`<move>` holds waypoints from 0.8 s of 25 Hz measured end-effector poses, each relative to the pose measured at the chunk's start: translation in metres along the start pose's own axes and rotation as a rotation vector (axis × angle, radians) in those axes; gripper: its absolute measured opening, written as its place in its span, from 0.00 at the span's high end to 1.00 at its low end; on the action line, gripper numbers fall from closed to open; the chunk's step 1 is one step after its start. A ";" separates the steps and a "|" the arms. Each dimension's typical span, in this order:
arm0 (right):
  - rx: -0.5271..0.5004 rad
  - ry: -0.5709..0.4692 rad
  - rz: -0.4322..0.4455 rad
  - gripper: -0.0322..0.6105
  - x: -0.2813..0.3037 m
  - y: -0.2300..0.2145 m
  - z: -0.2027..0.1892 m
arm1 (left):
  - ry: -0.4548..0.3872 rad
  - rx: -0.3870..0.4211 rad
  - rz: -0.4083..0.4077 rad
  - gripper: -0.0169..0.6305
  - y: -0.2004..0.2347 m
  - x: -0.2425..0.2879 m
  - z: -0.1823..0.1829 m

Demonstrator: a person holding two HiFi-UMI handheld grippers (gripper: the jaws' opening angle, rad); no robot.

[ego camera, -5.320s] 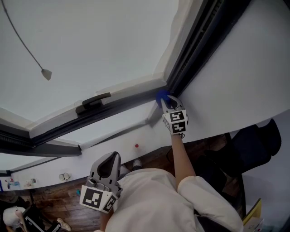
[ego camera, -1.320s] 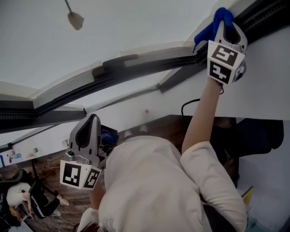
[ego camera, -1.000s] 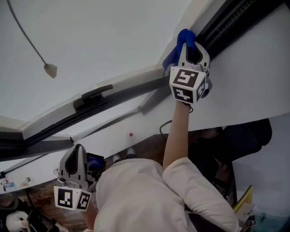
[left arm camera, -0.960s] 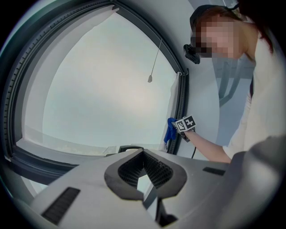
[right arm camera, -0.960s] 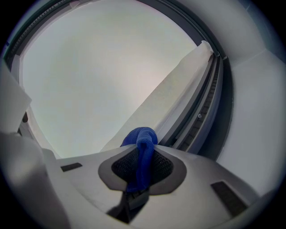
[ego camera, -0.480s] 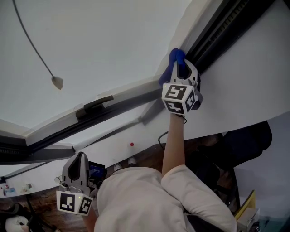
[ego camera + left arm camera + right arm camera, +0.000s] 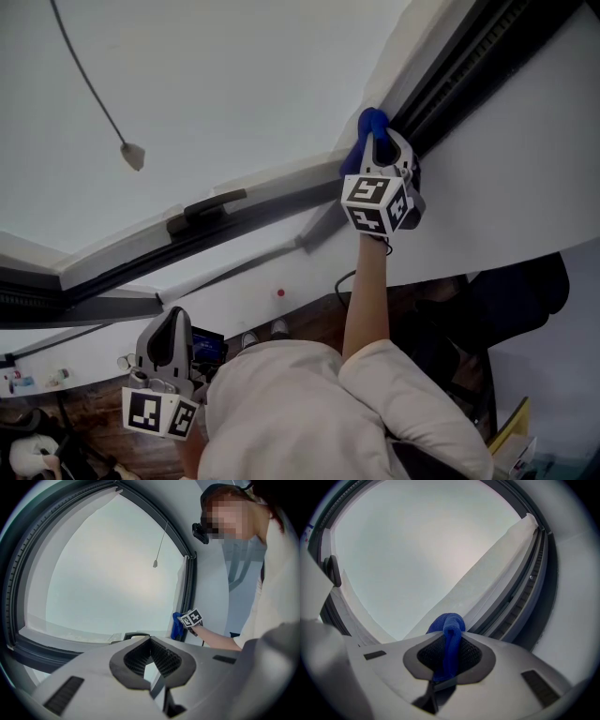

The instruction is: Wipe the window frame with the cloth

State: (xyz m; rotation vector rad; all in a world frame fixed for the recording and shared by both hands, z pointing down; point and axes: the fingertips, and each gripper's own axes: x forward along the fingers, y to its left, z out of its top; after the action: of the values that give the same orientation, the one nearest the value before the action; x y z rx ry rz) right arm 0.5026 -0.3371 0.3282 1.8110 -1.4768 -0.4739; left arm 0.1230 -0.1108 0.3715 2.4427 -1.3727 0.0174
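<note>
Cloth (image 7: pixel 449 629) between right tongs (image 7: pixel 448 654) (right gripper view), perhaps on window frame (image 7: pixel 526 592)

Top: loose cream short-sleeved fabric top (image 7: pixel 300 403)
Left gripper (image 7: pixel 175 317): grey moulded plastic shell, dark ribbed pads set in an oval opening
Right gripper (image 7: pixel 381 144): same grey shell
Markers: white left cube (image 7: pixel 157 412) and white right cube (image 7: pixel 375 204), black square patterns
Headgear: black head camera (image 7: pixel 200 530)

left gripper (image 7: pixel 151 667): jaws together, nothing between | window frame (image 7: pixel 189 588): dark upright right of the pane | blue cloth (image 7: pixel 176 626): against frame's lower end, at right gripper (image 7: pixel 187 619) | cord pull (image 7: pixel 154 565): hangs before glass
</note>
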 end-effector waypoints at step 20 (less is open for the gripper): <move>-0.095 0.138 0.107 0.85 0.011 0.052 -0.053 | -0.011 -0.006 0.060 0.96 0.015 -0.015 0.002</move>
State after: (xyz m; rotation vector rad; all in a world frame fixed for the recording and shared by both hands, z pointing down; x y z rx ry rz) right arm 0.5071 -0.3345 0.4034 1.6478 -1.4240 -0.3522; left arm 0.1022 -0.1057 0.3712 2.3997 -1.4483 0.0142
